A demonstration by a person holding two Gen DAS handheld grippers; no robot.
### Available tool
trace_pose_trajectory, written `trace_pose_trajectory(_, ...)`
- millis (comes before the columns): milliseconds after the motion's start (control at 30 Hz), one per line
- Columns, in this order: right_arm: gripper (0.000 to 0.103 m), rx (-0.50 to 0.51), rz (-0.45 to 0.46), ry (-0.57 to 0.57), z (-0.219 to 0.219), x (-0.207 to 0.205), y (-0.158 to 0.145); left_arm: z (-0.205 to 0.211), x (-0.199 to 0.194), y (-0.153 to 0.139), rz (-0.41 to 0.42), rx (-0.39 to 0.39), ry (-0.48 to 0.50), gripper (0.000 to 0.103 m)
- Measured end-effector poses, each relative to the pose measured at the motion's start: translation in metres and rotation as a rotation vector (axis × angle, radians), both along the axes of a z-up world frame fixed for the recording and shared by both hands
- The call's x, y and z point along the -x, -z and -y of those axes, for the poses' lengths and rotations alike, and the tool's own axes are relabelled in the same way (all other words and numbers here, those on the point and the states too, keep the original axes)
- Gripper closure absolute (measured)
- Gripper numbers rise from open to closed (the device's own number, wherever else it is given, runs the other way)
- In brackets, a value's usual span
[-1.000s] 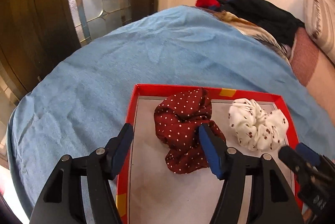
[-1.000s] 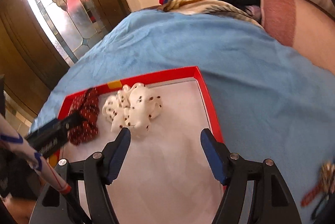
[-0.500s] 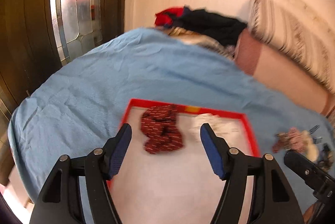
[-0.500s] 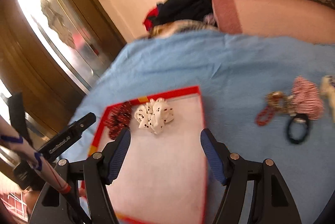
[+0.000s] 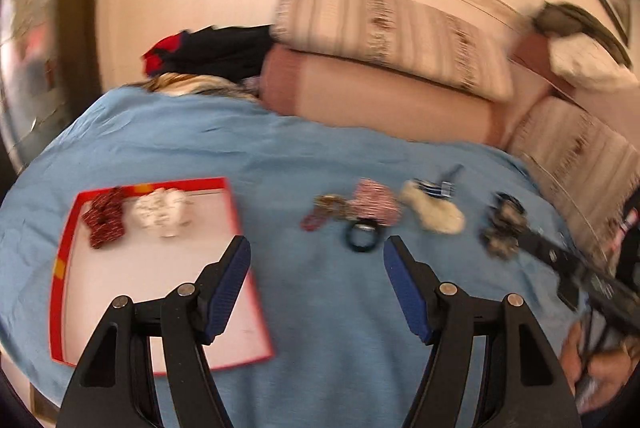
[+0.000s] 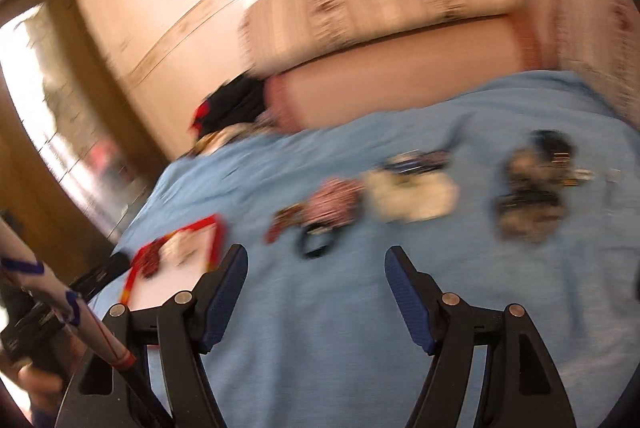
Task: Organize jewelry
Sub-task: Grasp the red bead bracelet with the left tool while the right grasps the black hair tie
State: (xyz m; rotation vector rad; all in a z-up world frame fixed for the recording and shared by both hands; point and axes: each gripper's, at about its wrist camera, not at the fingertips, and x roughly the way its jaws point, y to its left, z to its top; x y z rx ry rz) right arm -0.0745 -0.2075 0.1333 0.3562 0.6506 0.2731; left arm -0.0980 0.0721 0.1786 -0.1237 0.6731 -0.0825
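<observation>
left gripper [image 5: 316, 260]: jaws stood well apart, nothing held between them; only blue bedcover [image 5: 320, 328] is seen in the gap.
right gripper [image 6: 316, 268]: jaws likewise wide, nothing held; bare bedcover is framed between them.
black hair tie [image 5: 362, 235]: a ring laid flat on the cover, just beyond the left jaws and nearest to both grippers.
pink striped scrunchie [image 5: 374, 202]: touching the black hair tie on its far side, with a small red-and-gold piece [image 5: 320, 212] at its left; detail is lost to blur.
cream fluffy piece [image 5: 436, 212]: just beside the scrunchie, a striped blue item at its far edge.
dark mottled cluster [image 6: 528, 196]: set apart to the right; contents cannot be told.
red tray [image 5: 224, 184]: placed at the left, well apart from the loose row; a dark red dotted scrunchie [image 5: 104, 222] and a white dotted scrunchie [image 5: 162, 212] are already laid side by side at its far end, the near part bare.
step judged in hand: a reach toward the unsorted row for another piece.
next move judged: one gripper is to be lowered over a single piece, probably the black hair tie, jaws closed on it alone, and it is to be carried to the tray.
</observation>
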Motion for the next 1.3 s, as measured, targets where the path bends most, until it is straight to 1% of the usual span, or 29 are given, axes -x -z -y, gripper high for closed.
trace_pose_trajectory(67, 0.027, 0.013, 0.008, 0.080, 0.033, 0.004, -0.002, 0.022, 0.001, -0.012, 0.014, 0.001, 0.046, 0.034)
trace_pose_trajectory(100, 0.027, 0.003, 0.016, 0.126, 0.052, 0.004, -0.002, 0.032, 0.001, -0.018, 0.022, 0.003, 0.068, 0.033)
trace_pose_trajectory(167, 0.027, -0.012, 0.002, 0.187, 0.082, 0.001, 0.001, 0.049, -0.005, -0.027, 0.027, 0.010, 0.098, 0.026)
trace_pose_trajectory(200, 0.027, -0.014, -0.006, 0.218, 0.093, -0.001, 0.004, 0.055, -0.012, -0.028, 0.025, 0.012, 0.112, 0.025)
trace_pose_trajectory(267, 0.027, -0.025, -0.018, 0.276, 0.118, -0.005, 0.012, 0.061, -0.022, -0.024, 0.015, 0.008, 0.109, 0.025)
trace_pose_trajectory(333, 0.027, -0.031, -0.057, 0.321, 0.135, -0.010, 0.022, 0.064, -0.042, -0.011, -0.010, 0.010, 0.118, 0.025)
trace_pose_trajectory(400, 0.027, -0.076, -0.080, 0.333, 0.153, -0.012, 0.032, 0.057, -0.066, 0.005, -0.046, 0.024, 0.117, 0.025)
trace_pose_trajectory(467, 0.027, -0.103, -0.098, 0.343, 0.163, -0.013, 0.040, 0.038, -0.092, 0.024, -0.091, 0.046, 0.083, 0.025)
trace_pose_trajectory(533, 0.027, -0.126, -0.112, 0.338, 0.170, -0.014, 0.046, 0.012, -0.120, 0.047, -0.160, 0.078, 0.021, 0.026)
trace_pose_trajectory(600, 0.027, -0.143, -0.126, 0.331, 0.170, -0.018, 0.052, -0.011, -0.143, 0.065, -0.206, 0.142, -0.017, 0.027)
trace_pose_trajectory(633, 0.027, -0.153, -0.131, 0.328, 0.170, -0.020, 0.054, -0.020, -0.153, 0.075, -0.228, 0.171, -0.032, 0.031)
trace_pose_trajectory(700, 0.027, -0.172, -0.147, 0.312, 0.167, -0.025, 0.058, -0.029, -0.172, 0.095, -0.268, 0.198, -0.041, 0.035)
trace_pose_trajectory(767, 0.027, -0.187, -0.156, 0.297, 0.162, -0.028, 0.062, -0.031, -0.183, 0.112, -0.299, 0.215, -0.039, 0.049)
trace_pose_trajectory(800, 0.027, -0.193, -0.164, 0.273, 0.156, -0.033, 0.063, -0.029, -0.188, 0.119, -0.316, 0.220, -0.025, 0.055)
trace_pose_trajectory(833, 0.027, -0.193, -0.168, 0.254, 0.150, -0.035, 0.064, -0.026, -0.194, 0.125, -0.336, 0.210, -0.010, 0.066)
trace_pose_trajectory(867, 0.027, -0.187, -0.170, 0.220, 0.140, -0.039, 0.065, -0.023, -0.197, 0.130, -0.350, 0.188, 0.001, 0.072)
trace_pose_trajectory(967, 0.027, -0.181, -0.167, 0.103, 0.111, -0.047, 0.063, -0.012, -0.199, 0.141, -0.365, 0.094, 0.040, 0.072)
trace_pose_trajectory(1067, 0.027, -0.138, -0.145, 0.012, 0.082, -0.051, 0.059, -0.005, -0.202, 0.148, -0.359, 0.002, 0.069, 0.072)
trace_pose_trajectory(1100, 0.027, -0.125, -0.137, -0.016, 0.073, -0.052, 0.058, -0.006, -0.203, 0.150, -0.359, -0.007, 0.067, 0.072)
trace_pose_trajectory(1167, 0.027, -0.101, -0.131, -0.064, 0.058, -0.054, 0.060, -0.008, -0.207, 0.156, -0.359, 0.012, 0.070, 0.072)
trace_pose_trajectory(1200, 0.027, -0.098, -0.136, -0.085, 0.051, -0.055, 0.062, -0.008, -0.208, 0.159, -0.365, 0.009, 0.068, 0.072)
trace_pose_trajectory(1267, 0.027, -0.092, -0.146, -0.115, 0.040, -0.060, 0.065, -0.001, -0.211, 0.158, -0.358, -0.038, 0.069, 0.072)
trace_pose_trajectory(1300, 0.027, -0.077, -0.152, -0.125, 0.034, -0.064, 0.066, 0.001, -0.212, 0.159, -0.354, -0.061, 0.059, 0.075)
